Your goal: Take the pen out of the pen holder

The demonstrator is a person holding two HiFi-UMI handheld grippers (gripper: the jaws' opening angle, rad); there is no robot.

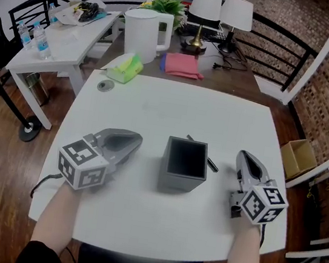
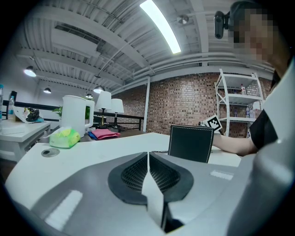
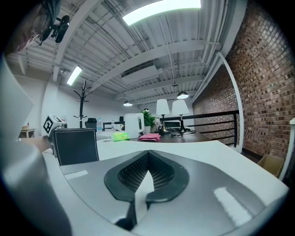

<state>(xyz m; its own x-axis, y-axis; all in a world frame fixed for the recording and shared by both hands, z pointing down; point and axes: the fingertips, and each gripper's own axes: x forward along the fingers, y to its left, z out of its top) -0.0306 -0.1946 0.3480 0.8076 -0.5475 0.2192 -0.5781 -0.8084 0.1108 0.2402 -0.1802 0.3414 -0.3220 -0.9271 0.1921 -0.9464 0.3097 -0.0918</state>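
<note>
A dark grey square pen holder [image 1: 184,164] stands upright mid-table; its inside looks dark and nothing shows in it. A black pen [image 1: 210,162] lies flat on the white table [image 1: 173,111], just behind the holder's right corner. My left gripper [image 1: 133,141] rests left of the holder, jaws shut with nothing between them. My right gripper [image 1: 245,156] rests right of the holder, a little right of the pen, also shut and holding nothing. The left gripper view shows the holder [image 2: 191,144] ahead to the right of its gripper [image 2: 148,155]. In the right gripper view the holder [image 3: 76,146] is ahead left of that gripper [image 3: 147,155].
A grey round disc [image 1: 104,85] sits at the table's far left corner. Beyond, a brown desk carries a white kettle [image 1: 143,33], a green tissue pack [image 1: 125,68], a pink cloth [image 1: 182,64] and two lamps [image 1: 206,5]. A cardboard box [image 1: 298,157] is on the floor, right.
</note>
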